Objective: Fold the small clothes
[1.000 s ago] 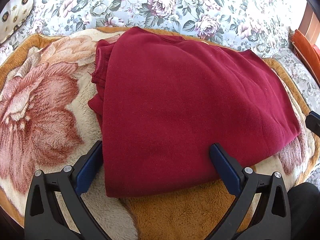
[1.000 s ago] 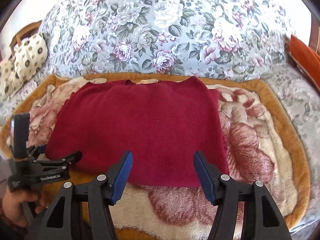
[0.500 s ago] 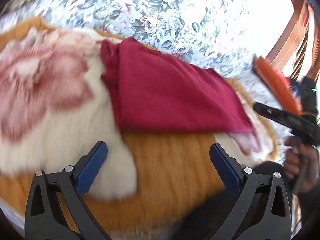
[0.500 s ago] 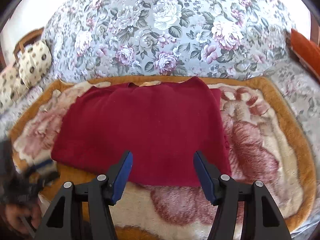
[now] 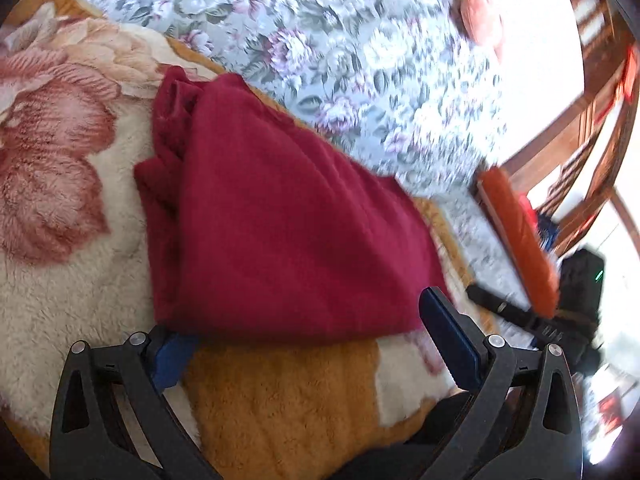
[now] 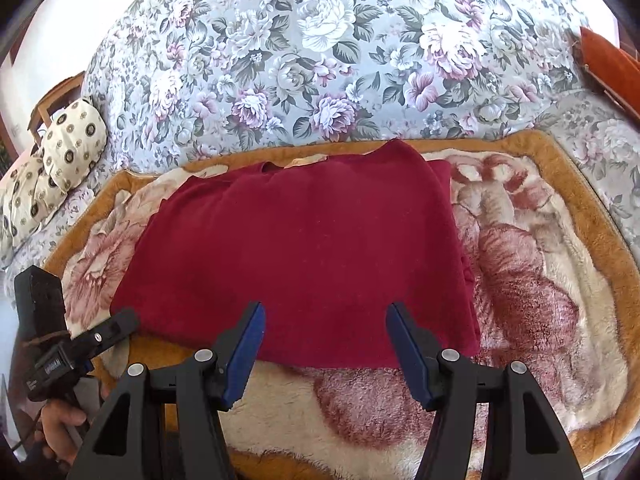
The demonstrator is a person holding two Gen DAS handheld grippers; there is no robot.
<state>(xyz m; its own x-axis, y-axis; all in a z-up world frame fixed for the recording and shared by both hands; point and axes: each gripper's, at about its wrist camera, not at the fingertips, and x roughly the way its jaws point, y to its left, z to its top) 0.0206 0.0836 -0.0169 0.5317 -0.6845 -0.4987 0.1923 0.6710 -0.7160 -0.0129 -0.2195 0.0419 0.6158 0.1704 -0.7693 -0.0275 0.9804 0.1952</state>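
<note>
A dark red garment (image 5: 280, 232) lies folded into a rough rectangle on a plush floral blanket (image 5: 60, 184); it also shows in the right wrist view (image 6: 312, 256). My left gripper (image 5: 308, 332) is open at the garment's near left corner; its left finger tip is tucked under the cloth edge. That gripper also shows in the right wrist view (image 6: 100, 336) at the far left. My right gripper (image 6: 324, 328) is open and empty, its blue pads just over the garment's near edge. It shows in the left wrist view (image 5: 516, 308) at the right.
The blanket (image 6: 540, 280) lies on a sofa with a floral grey cover (image 6: 320, 60). Spotted cushions (image 6: 52, 160) sit at the left. An orange cushion (image 5: 516, 236) and wooden furniture (image 5: 580, 120) are at the right.
My left gripper swung away to the right and pulled back, then came forward to the garment's near left corner. My right gripper has stayed almost still.
</note>
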